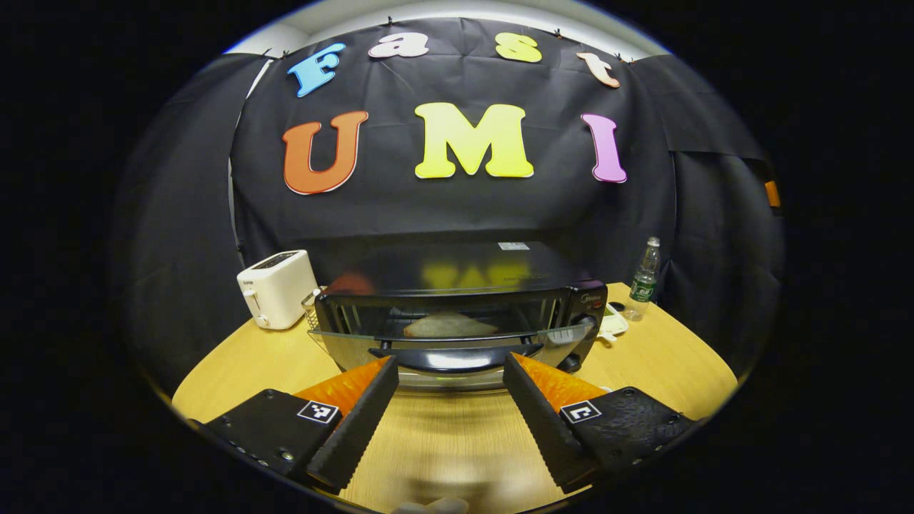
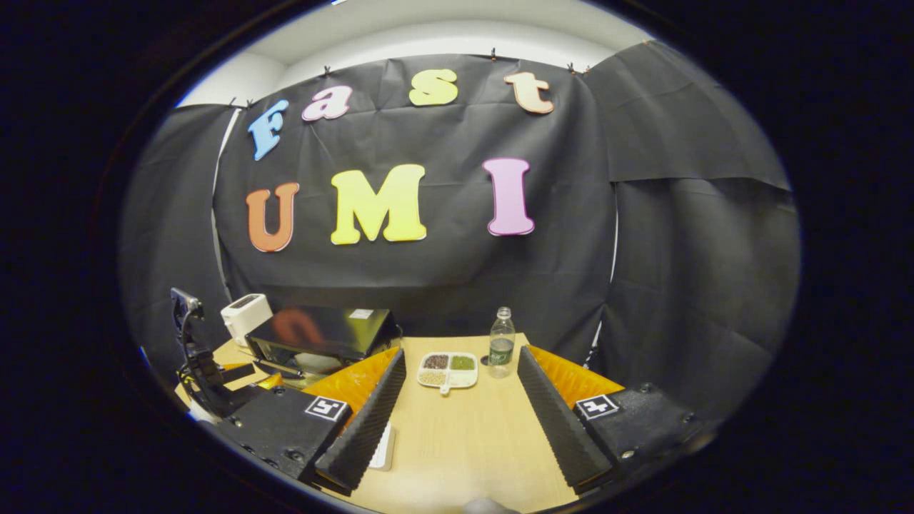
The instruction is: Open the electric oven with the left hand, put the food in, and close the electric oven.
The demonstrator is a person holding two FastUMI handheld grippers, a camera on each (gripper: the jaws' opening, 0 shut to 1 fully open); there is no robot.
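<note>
The electric oven [image 1: 457, 314] sits on the bench [image 1: 443, 442], right in front of the left gripper [image 1: 451, 378]. Its glass door [image 1: 443, 334] hangs part way open, and the food [image 1: 448, 326] lies inside. The door looks hard and slippery and could crack, so I would take it by the dark handle [image 1: 453, 353], which looks easy to pinch. The left gripper is spread wide, just short of that handle, holding nothing. The right gripper [image 2: 460, 378] is spread wide too, holding nothing.

Toaster [image 1: 277, 288] left of the oven [image 1: 457, 314], bottle [image 1: 645, 280] right; bread [image 1: 450, 326], apparently, inside.
</note>
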